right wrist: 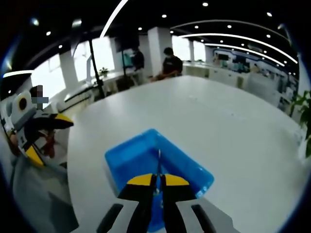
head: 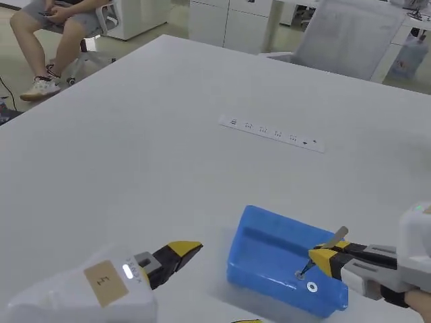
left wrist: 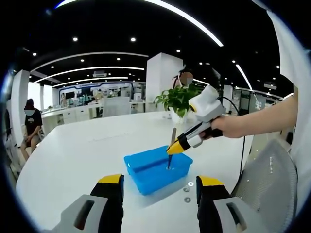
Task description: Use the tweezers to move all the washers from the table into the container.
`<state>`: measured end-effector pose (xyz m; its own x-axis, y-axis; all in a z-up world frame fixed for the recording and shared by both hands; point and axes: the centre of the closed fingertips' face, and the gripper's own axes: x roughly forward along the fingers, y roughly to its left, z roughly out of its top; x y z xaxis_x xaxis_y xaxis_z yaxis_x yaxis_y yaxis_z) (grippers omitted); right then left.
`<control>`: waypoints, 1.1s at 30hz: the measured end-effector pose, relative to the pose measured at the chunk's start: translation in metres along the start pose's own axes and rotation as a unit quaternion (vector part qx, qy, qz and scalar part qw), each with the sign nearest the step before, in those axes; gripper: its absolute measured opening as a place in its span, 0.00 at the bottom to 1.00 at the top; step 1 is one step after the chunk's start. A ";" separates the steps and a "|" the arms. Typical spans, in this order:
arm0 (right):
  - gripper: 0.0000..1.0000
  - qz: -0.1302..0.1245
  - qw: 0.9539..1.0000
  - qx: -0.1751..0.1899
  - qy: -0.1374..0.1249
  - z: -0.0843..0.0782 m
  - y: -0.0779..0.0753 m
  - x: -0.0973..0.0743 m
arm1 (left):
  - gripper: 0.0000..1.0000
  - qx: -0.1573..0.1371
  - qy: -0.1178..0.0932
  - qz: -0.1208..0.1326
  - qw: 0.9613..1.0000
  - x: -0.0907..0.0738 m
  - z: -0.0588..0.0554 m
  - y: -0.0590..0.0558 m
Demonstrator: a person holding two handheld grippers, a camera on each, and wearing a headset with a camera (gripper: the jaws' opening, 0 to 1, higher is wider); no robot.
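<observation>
A blue container [head: 269,250] stands on the white table near its front edge. My right gripper [head: 322,259] is shut on metal tweezers [head: 316,256], whose tip points down into the container. A silver washer [head: 312,287] lies inside, close to the tip. In the right gripper view the gripper [right wrist: 156,182] holds the tweezers [right wrist: 158,162] over the container [right wrist: 131,158]. My left gripper [head: 192,250] hovers open to the container's left. From the left gripper [left wrist: 160,187], three washers [left wrist: 187,190] lie on the table beside the container [left wrist: 146,174].
A flush socket strip [head: 273,132] is set into the table [head: 135,155] further back. A seated person [head: 60,23] is at the far left beyond the table, and an office chair [head: 357,33] stands at the far right edge.
</observation>
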<state>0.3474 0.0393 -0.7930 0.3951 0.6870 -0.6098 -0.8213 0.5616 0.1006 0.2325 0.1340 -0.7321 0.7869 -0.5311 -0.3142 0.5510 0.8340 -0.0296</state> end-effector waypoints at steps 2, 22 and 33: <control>0.03 -0.001 1.000 0.003 0.001 -0.001 -0.001 0.001 | 0.60 0.001 0.001 -0.001 1.000 0.000 0.000 -0.001; 0.03 -0.003 1.000 -0.002 0.018 -0.007 0.001 0.007 | 0.59 0.004 0.004 -0.003 1.000 0.000 -0.001 -0.001; 0.04 -0.006 1.000 -0.003 0.021 -0.010 -0.003 0.009 | 0.59 0.005 0.006 -0.007 1.000 0.001 -0.001 -0.002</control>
<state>0.3491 0.0386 -0.8068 0.3870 0.6607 -0.6431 -0.8193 0.5664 0.0889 0.2315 0.1324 -0.7336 0.7761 -0.5404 -0.3251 0.5646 0.8250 -0.0236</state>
